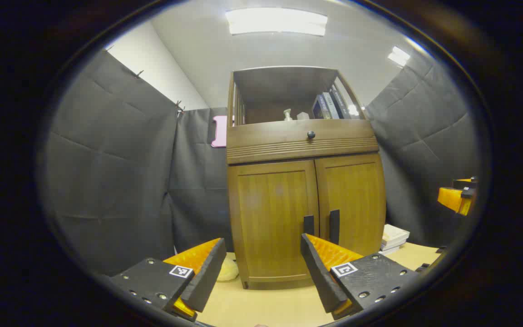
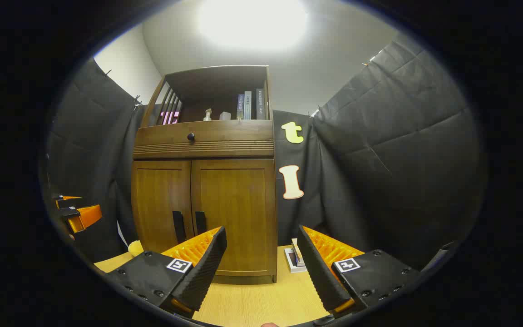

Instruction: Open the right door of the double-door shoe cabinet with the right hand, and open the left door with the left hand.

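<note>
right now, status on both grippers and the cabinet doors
Left gripper open, right gripper open, both short of the cabinet. Left door and right door shut, handles untouched. Nothing in the way.

Left gripper [image 1: 261,272]: level, pointing forward, jaws spread wide, nothing between the fingers [image 1: 207,277]. Seen also at the left edge of the right gripper view.

Right gripper [image 2: 261,268]: level, pointing forward, jaws spread wide, fingers [image 2: 313,268] holding nothing. Seen also at the right edge of the left gripper view, well apart.
</note>
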Available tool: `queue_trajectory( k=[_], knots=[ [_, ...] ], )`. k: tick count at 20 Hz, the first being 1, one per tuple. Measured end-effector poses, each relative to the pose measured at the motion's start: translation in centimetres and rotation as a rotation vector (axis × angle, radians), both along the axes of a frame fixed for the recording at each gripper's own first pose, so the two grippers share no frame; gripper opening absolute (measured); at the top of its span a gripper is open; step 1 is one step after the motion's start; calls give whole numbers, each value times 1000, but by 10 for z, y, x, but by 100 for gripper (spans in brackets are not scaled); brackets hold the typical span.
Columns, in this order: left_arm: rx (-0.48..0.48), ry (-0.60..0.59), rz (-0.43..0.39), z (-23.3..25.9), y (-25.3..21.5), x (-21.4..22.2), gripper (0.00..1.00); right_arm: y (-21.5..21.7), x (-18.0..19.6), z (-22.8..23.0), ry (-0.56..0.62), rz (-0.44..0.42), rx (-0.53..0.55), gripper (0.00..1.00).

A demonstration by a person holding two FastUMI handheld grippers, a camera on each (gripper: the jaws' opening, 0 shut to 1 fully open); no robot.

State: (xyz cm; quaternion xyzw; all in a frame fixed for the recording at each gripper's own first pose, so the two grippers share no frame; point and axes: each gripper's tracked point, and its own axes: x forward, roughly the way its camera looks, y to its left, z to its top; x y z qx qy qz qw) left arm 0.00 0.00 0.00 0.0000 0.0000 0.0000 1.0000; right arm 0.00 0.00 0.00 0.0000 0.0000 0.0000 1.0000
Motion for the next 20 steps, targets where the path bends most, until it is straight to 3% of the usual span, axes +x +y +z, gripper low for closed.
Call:
queue_trajectory(
  k=[17, 20],
  knots=[
    [16, -46, 7, 13, 10, -16, 95, 24, -9, -1, 0, 47, 4, 98],
    [19, -45, 15, 12, 14, -21, 96, 30, -4, -2, 4, 59, 10, 95]
  ],
)
